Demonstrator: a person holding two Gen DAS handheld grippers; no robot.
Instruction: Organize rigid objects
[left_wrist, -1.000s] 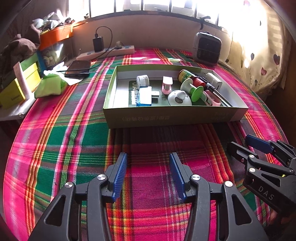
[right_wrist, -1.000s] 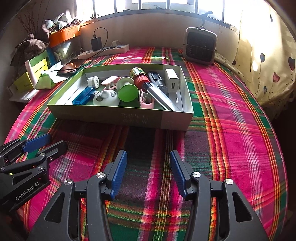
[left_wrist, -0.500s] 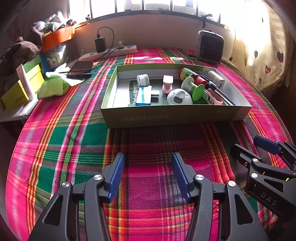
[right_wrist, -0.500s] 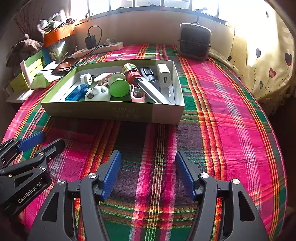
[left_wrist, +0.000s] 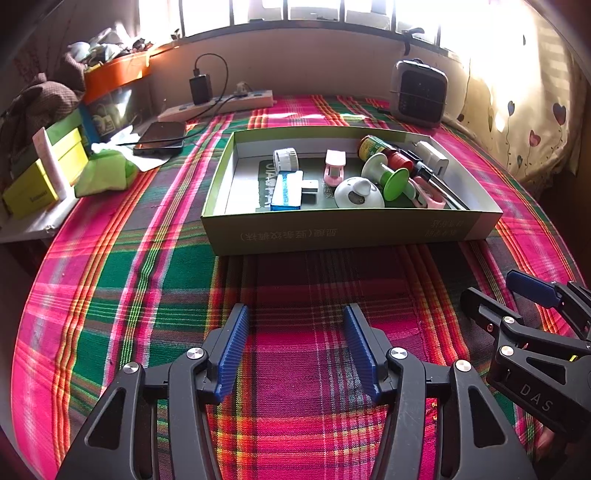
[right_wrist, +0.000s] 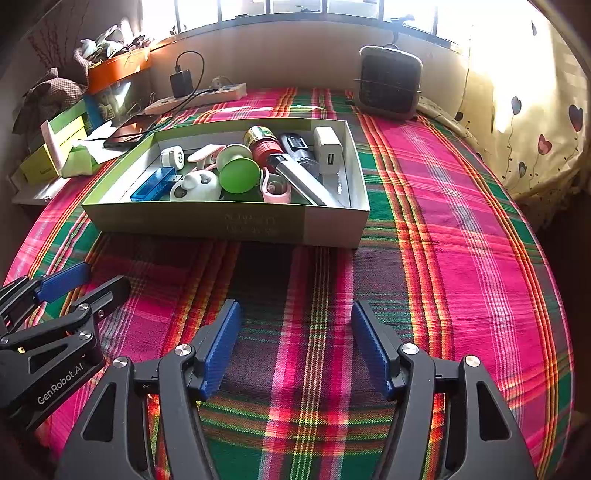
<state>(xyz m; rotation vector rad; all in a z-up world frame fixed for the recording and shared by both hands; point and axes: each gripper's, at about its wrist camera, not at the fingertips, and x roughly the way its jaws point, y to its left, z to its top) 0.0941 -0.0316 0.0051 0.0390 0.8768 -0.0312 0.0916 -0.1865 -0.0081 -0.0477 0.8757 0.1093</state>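
Note:
A shallow green cardboard box (left_wrist: 347, 230) (right_wrist: 221, 223) lies on the plaid cloth and holds several small objects: a blue and white case (left_wrist: 286, 190), a white round gadget (left_wrist: 356, 192), a green spool (right_wrist: 238, 173), a red and green can (right_wrist: 264, 144), a white charger (right_wrist: 328, 149) and a silver tube (right_wrist: 303, 179). My left gripper (left_wrist: 295, 343) is open and empty, over the cloth in front of the box. My right gripper (right_wrist: 295, 339) is open and empty, beside it to the right.
A small grey heater (right_wrist: 389, 83) stands at the back right. A power strip with a charger (left_wrist: 218, 105), a phone (left_wrist: 160, 134), a green cloth (left_wrist: 105, 173) and yellow boxes (left_wrist: 40, 181) sit at the left. The plaid cloth (right_wrist: 461, 240) extends right of the box.
Both grippers have drawn back a little from the box and opened slightly wider. The objects in the box have not moved.

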